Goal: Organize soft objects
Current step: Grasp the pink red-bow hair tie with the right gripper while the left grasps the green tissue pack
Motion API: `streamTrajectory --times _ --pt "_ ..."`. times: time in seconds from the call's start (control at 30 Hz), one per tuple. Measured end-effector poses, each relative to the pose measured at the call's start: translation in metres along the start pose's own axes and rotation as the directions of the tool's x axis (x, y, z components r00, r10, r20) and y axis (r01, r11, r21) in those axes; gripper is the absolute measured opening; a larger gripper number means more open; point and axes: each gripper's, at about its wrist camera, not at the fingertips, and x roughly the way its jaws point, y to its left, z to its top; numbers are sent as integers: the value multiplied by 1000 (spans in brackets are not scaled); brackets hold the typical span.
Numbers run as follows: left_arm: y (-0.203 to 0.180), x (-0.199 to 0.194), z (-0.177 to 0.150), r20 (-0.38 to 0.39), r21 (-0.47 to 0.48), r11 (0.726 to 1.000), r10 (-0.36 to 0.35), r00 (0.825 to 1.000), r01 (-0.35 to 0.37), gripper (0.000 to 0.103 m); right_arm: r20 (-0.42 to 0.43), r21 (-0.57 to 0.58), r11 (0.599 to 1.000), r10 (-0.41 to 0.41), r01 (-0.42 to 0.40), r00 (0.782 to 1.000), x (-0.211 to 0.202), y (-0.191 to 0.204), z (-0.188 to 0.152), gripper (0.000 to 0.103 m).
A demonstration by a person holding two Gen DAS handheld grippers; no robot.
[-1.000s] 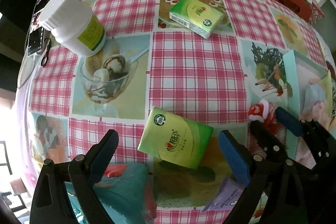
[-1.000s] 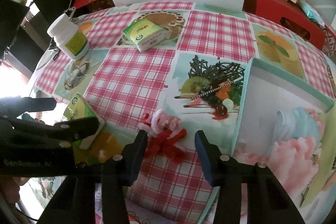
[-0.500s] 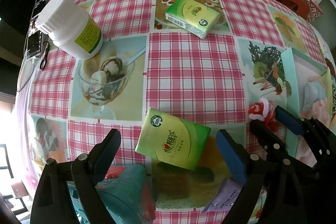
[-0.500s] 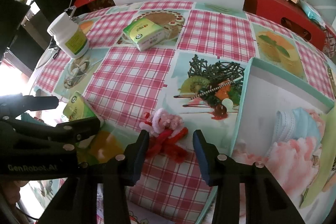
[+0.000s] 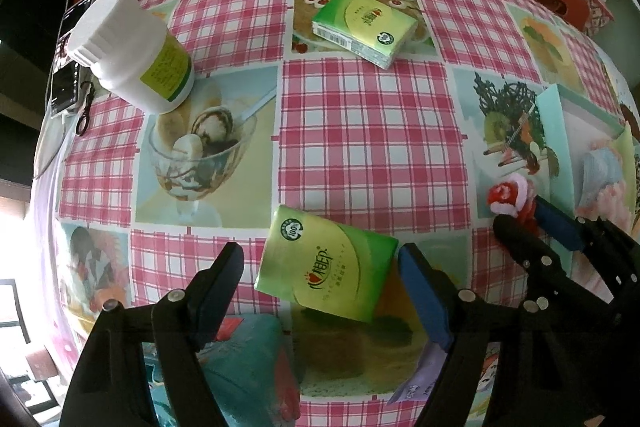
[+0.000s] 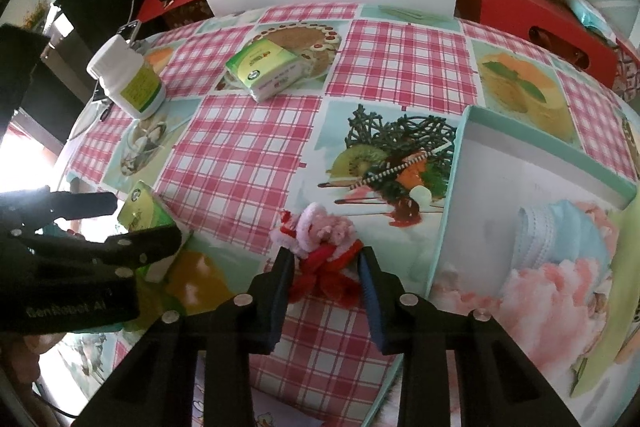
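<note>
Two grasps are in preparation on the desk (image 5: 360, 147). The left gripper (image 5: 320, 267) is held apart, its fingers straddling a green tissue pack (image 5: 326, 267) that lies flat on the desk; no contact is seen on either side. The right gripper (image 6: 326, 263) is nearly closed around a red-and-pink pipe-cleaner toy (image 6: 320, 243), with both fingers at or against its fuzz; full clamping cannot be confirmed. A mint-edged box (image 6: 460, 187) is seen at 3 o'clock of the toy, with a blue face mask (image 6: 560, 231) already inside. A second tissue pack (image 5: 364, 23) and a white bottle (image 5: 132, 51) stand well apart at 12 and 10 o'clock.

Risks: the tissue pack sits skewed between the fingers, so a corner-first closure could be expected to rotate or squirt it out. The toy is loose and springy; only stray loops may be caught, and it may be dropped short of the box.

Against the earlier frames, the right gripper's fingers are noted as closer together and the toy now sits between them; the left gripper has been advanced slightly over the pack.
</note>
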Motion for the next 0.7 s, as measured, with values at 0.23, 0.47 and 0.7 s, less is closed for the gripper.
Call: streamTrajectory --times 0.23,0.47,0.7 --pt "-3 2 -2 -3 10 1000 -3 1000 3 69 0 4 1000 -1 1 1000 0 -1 0 35" --pt "-3 2 -2 0 6 1000 -13 1000 13 69 0 7 1000 -1 1 1000 0 0 0 35" --pt "-4 1 -2 2 3 1000 -16 1000 16 69 2 8 1000 0 0 1000 -1 -1 1 35"
